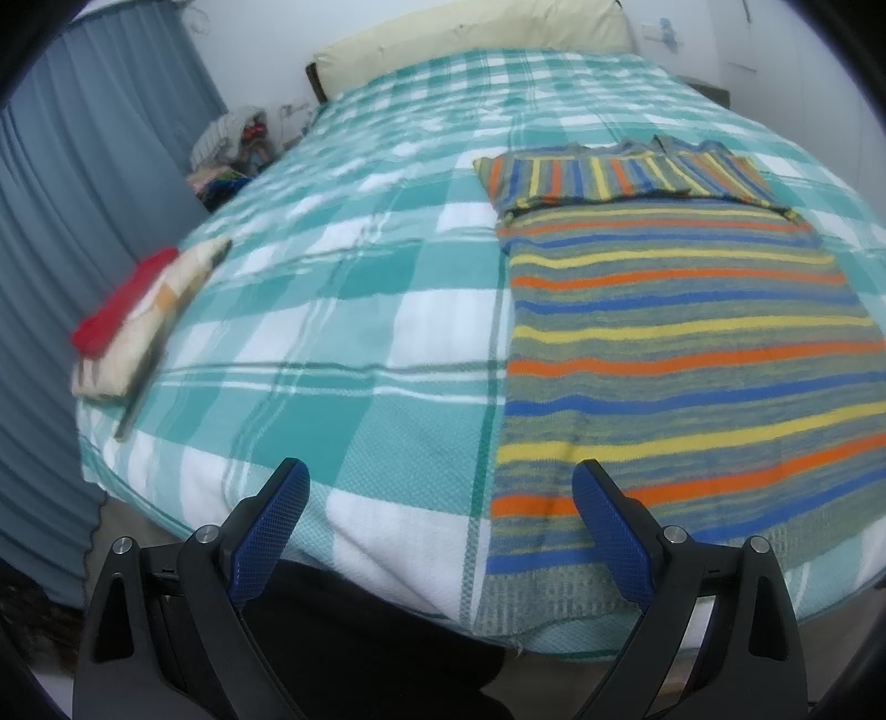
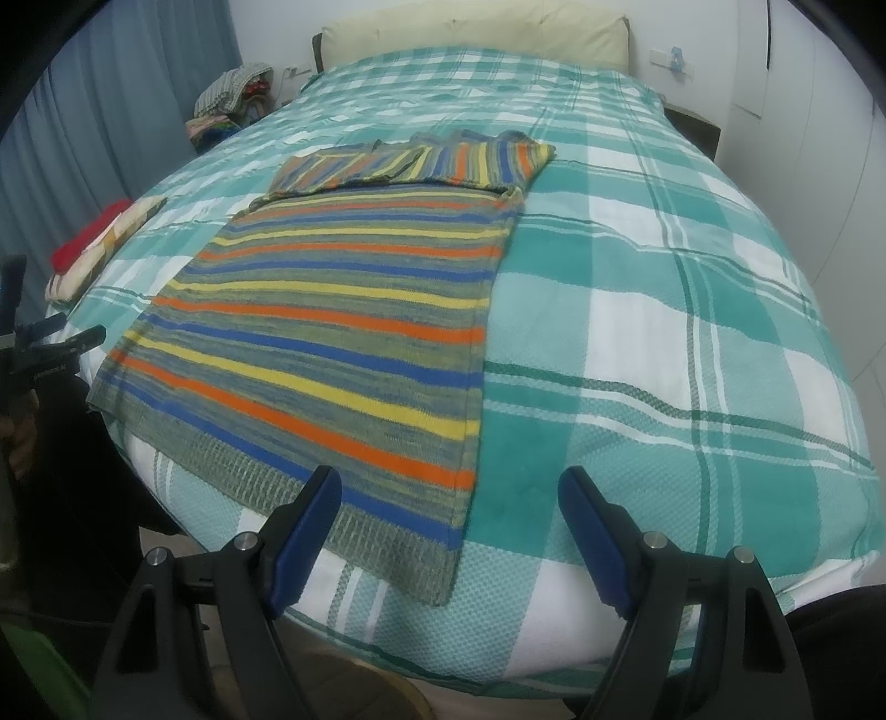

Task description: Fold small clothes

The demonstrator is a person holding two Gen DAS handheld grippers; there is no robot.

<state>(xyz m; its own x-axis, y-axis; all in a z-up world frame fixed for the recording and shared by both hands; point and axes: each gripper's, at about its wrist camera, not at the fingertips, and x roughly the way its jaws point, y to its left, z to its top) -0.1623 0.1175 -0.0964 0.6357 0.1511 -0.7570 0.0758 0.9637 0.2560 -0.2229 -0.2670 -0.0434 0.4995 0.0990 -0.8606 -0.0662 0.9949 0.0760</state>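
One striped sweater (image 2: 332, 310), one folded pile (image 2: 94, 243), one pillow (image 2: 470, 33), two grippers.

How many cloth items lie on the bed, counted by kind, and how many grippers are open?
Striped sweater, sleeves folded in: 1
Folded clothes in the stack at the bed's left edge: 2, red piece on cream piece
Checked blanket: 1
Pillow: 1
Open grippers: 2, left gripper, right gripper
Total: 7

I see a teal-and-white checked bedspread (image 2: 692, 343) under a cream pillow (image 2: 476, 33) at the headboard, grey-blue curtains (image 1: 83, 166) on the left, and a cluttered heap (image 2: 232, 99) beside the bed's far corner.
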